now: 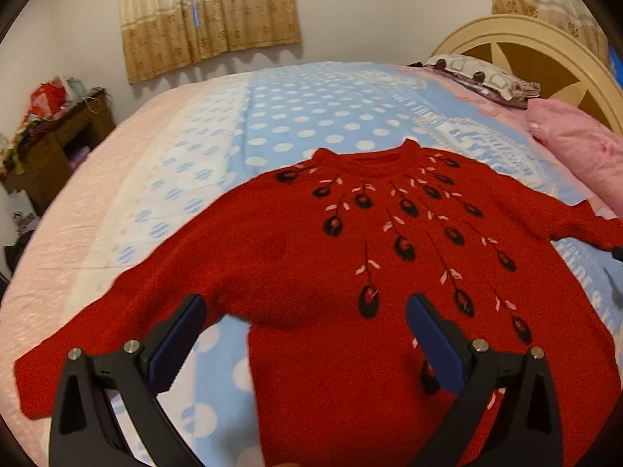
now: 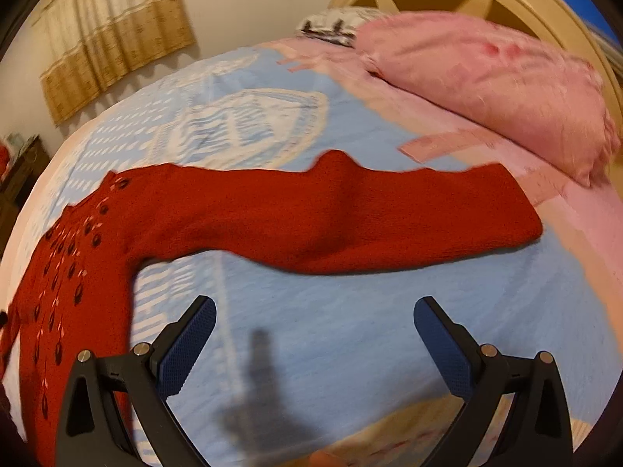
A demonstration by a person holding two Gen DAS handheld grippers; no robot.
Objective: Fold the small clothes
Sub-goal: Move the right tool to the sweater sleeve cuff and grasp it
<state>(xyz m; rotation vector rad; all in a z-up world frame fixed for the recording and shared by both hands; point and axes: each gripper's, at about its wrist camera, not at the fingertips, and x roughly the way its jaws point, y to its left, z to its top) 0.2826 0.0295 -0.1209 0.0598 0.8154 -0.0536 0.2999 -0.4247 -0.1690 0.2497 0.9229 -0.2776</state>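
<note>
A red knitted sweater (image 1: 311, 257) with dark flower buds and pink leaves lies face up on the bed, collar away from me, both sleeves spread out. My left gripper (image 1: 305, 311) hovers open over its lower left chest, nothing between the blue pads. In the right wrist view the sweater's right sleeve (image 2: 350, 218) stretches across the blue bedcover toward the pink pillow, its cuff at the right. My right gripper (image 2: 314, 313) is open above bare bedcover, a little short of that sleeve. The sweater's hem is hidden below both views.
The bed has a blue polka-dot cover (image 1: 296, 109) over a pink sheet. A pink pillow (image 2: 490, 78) and a patterned pillow (image 1: 479, 74) lie by the cream headboard (image 1: 545, 50). A cluttered wooden desk (image 1: 50, 144) stands at the left wall, below curtains (image 1: 210, 11).
</note>
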